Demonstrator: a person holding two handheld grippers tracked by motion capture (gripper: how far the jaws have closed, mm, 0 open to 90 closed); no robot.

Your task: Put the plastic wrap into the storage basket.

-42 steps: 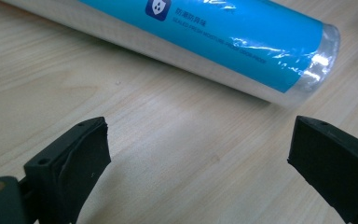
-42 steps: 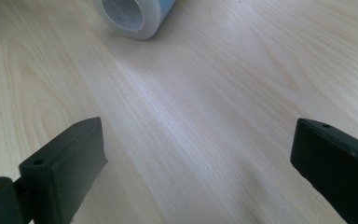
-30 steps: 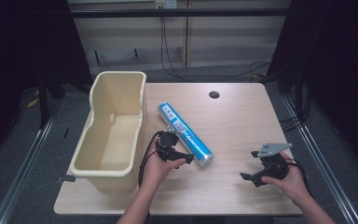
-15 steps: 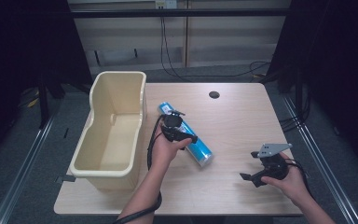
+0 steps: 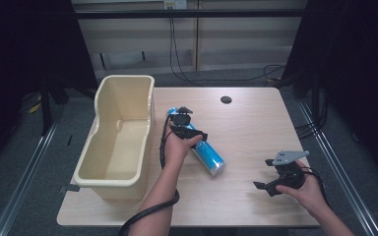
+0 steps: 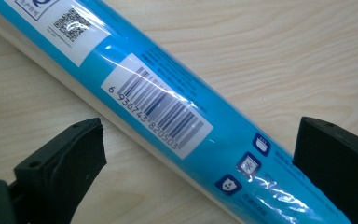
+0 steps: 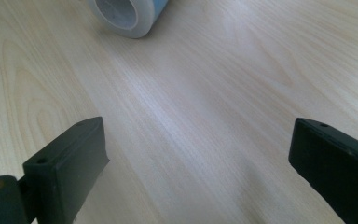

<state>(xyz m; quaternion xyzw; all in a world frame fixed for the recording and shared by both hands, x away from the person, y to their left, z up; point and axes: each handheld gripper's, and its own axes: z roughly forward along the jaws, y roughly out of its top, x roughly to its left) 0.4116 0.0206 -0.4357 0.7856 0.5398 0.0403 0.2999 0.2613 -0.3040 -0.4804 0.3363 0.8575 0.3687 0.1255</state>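
Observation:
A long blue roll (image 5: 204, 150) in clear wrap lies slantwise on the wooden table (image 5: 246, 128), right of a cream plastic bin (image 5: 119, 132). My left gripper (image 5: 184, 123) hovers over the roll's far half, open. In the left gripper view the roll (image 6: 177, 112) with its barcode label runs between the two spread jaws, and neither jaw touches it. My right gripper (image 5: 270, 179) rests low over the table near the front right, open and holding nothing. The right gripper view has the roll's open end (image 7: 126, 16) at the top, beyond the jaws.
The cream bin is tall-walled and takes up the table's left side. A dark round hole (image 5: 226, 100) sits near the table's far edge. Cables trail from both grippers. Bare wood lies between the roll and my right gripper.
My left gripper has moved away from the front of the table and up along the roll toward its far end. The right gripper has stayed put.

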